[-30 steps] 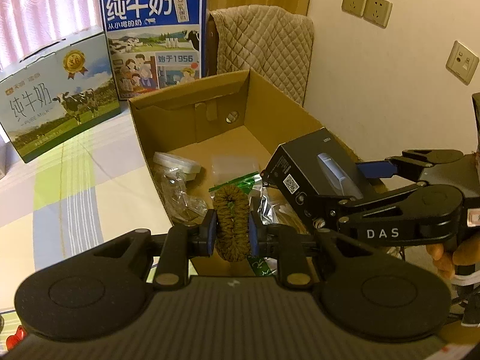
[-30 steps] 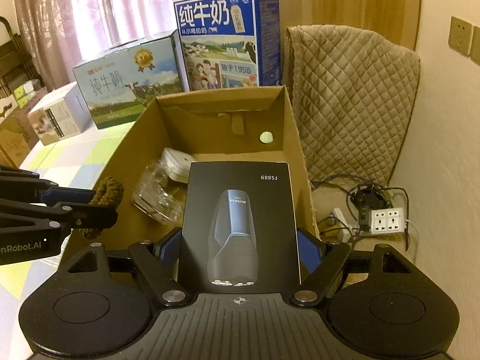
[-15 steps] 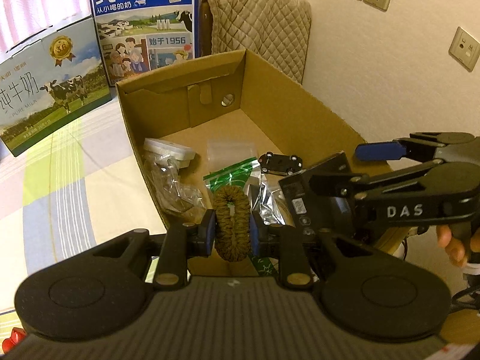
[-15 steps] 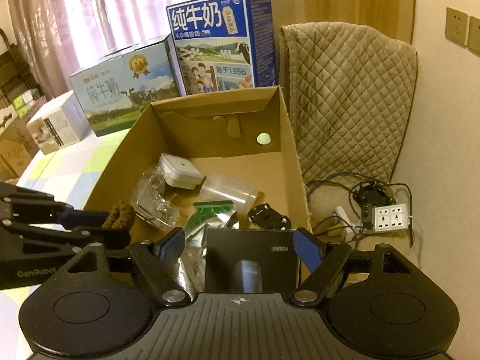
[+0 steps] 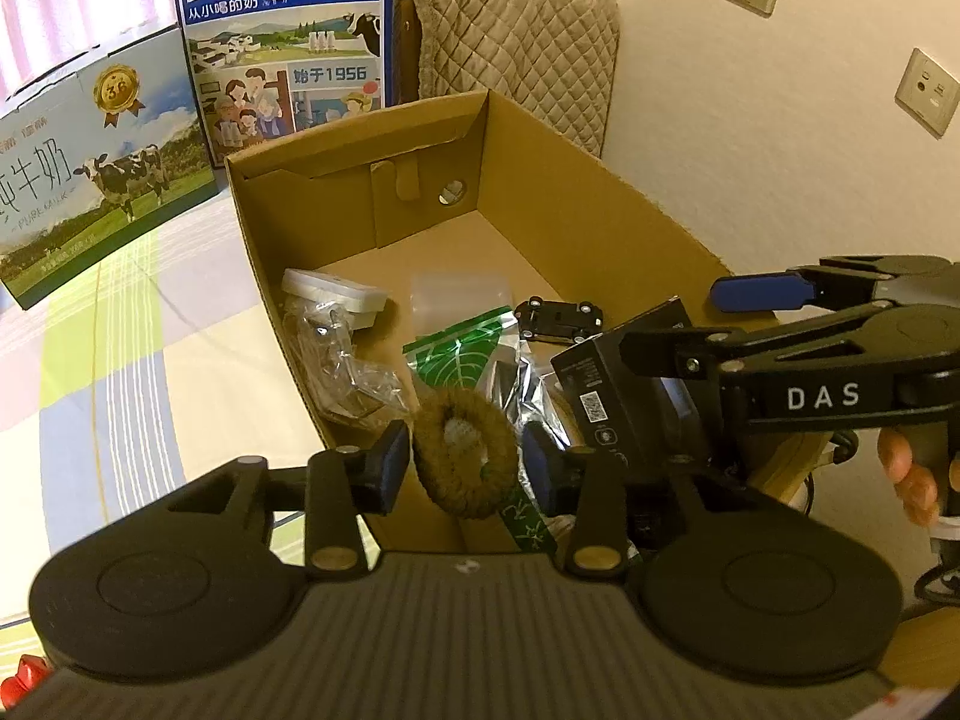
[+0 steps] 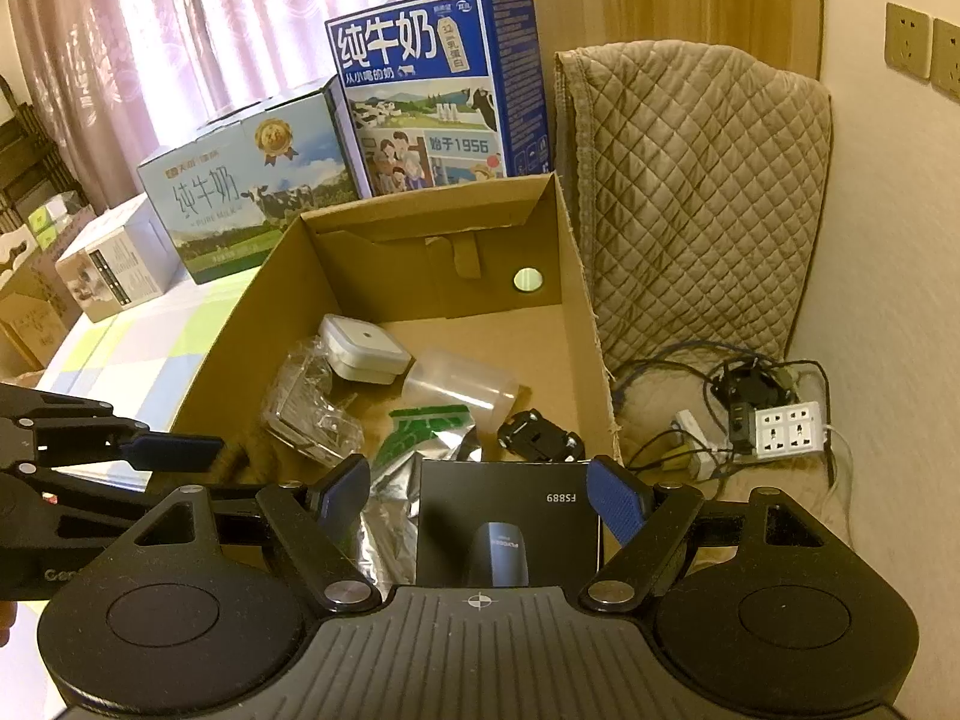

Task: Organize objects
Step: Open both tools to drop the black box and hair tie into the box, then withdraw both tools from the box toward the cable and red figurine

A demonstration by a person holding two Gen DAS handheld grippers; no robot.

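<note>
An open cardboard box (image 5: pixel 570 228) (image 6: pixel 420 240) stands on the checked cloth. My left gripper (image 5: pixel 467 465) hovers over its near wall, jaws parted. A brown hair ring (image 5: pixel 465 456) sits rounded out between the pads, barely touching them. My right gripper (image 6: pixel 477 498) is open over the box's near right corner. A black shaver carton (image 6: pixel 510 504) (image 5: pixel 600 384) rests inside, with a gap between it and each pad. In the left wrist view the right gripper (image 5: pixel 672 324) reaches in from the right; in the right wrist view the left gripper (image 6: pixel 198 474) comes in from the left.
Inside the box lie a white case (image 6: pixel 360 348), a clear cup (image 6: pixel 462 384), crumpled clear packaging (image 6: pixel 312 414), a green and silver bag (image 6: pixel 420 438) and a black toy car (image 6: pixel 540 438). Two milk cartons (image 6: pixel 438 90) (image 6: pixel 240 198) stand behind. A power strip (image 6: pixel 786 429) and cables lie to the right.
The right gripper lowered the black carton into the box and opened off it. The left jaws widened, and the squeezed hair ring sprang round.
</note>
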